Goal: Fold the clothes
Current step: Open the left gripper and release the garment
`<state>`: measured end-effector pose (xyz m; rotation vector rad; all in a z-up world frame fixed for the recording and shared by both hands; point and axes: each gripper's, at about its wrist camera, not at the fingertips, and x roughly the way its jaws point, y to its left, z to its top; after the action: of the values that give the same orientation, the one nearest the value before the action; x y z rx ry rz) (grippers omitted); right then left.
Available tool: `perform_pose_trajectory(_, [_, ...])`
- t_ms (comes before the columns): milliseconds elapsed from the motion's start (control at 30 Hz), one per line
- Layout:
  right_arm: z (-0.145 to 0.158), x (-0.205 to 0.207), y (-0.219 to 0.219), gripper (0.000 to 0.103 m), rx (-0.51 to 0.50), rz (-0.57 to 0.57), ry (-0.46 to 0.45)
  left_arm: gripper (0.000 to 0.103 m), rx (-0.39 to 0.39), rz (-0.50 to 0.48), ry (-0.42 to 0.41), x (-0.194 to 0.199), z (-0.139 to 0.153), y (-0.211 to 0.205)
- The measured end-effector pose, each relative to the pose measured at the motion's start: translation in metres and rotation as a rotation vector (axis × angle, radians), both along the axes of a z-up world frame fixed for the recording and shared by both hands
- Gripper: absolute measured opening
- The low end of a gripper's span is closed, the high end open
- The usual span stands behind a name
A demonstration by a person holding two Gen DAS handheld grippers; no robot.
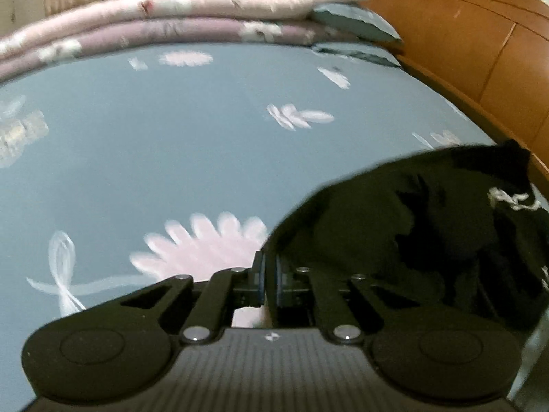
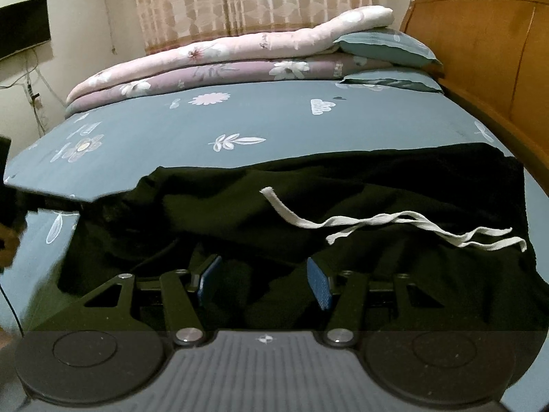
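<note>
Left gripper [image 1: 269, 274] pinches black garment [image 1: 429, 223] edge; right gripper [image 2: 262, 279] wide (over garment, 2 drawstrings).

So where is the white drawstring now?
In the right wrist view, the white drawstring lies on the black garment, right of centre, beyond the open right hand-held gripper.

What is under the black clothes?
The black garment lies on the blue flowered bedsheet, which shows all around it. White drawstrings rest on top. Whatever else might be beneath the cloth is covered.
</note>
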<state>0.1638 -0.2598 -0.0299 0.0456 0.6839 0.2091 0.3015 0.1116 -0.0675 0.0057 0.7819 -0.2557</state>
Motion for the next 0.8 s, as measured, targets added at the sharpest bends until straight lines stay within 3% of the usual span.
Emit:
perform_pose_trajectory(267, [-0.004, 0.003, -0.003, 0.06, -0.005, -0.016, 0.01, 0.004, 0.14, 0.042, -0.069, 0.057, 0.026, 0.001])
perform_pose_trajectory(567, [-0.015, 0.013, -0.01, 0.06, -0.028, -0.044, 0.035, 0.004, 0.228, 0.064, -0.092, 0.132, 0.025, -0.02])
perform_pose_trajectory(800, [-0.027, 0.022, -0.015, 0.06, -0.044, -0.062, 0.055, 0.004, 0.237, 0.077, -0.108, 0.185, 0.02, -0.039])
